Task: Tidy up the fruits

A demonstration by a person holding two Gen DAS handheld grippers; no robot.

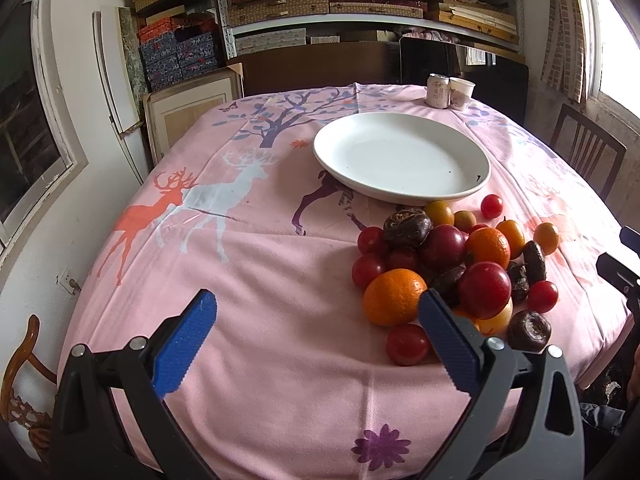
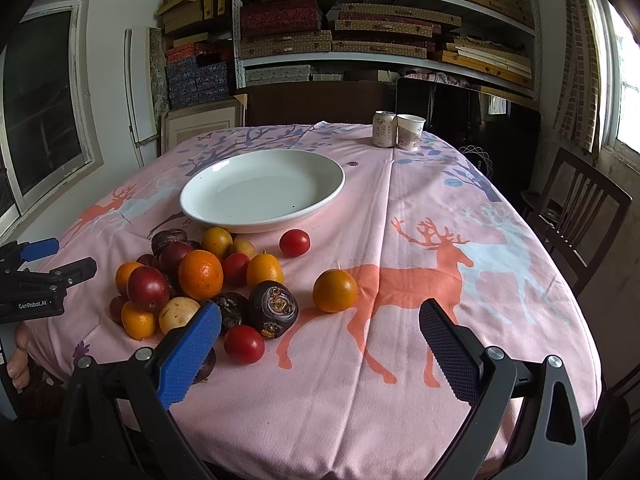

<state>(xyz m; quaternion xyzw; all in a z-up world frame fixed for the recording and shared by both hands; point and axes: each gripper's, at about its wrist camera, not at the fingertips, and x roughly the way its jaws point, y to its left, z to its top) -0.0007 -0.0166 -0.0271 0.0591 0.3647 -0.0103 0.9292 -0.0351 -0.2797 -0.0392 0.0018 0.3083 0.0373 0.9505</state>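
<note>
A pile of fruit lies on the pink tablecloth: oranges, red cherry tomatoes, plums and dark water chestnuts. It also shows in the right wrist view. A white plate stands empty behind the pile, and it shows in the right wrist view too. One orange and one tomato lie apart to the right. My left gripper is open and empty, its right finger beside a large orange. My right gripper is open and empty, near a tomato.
A drink can and a paper cup stand at the table's far edge. A wooden chair stands at the right. Shelves of boxes fill the back wall. The left gripper shows at the right view's left edge.
</note>
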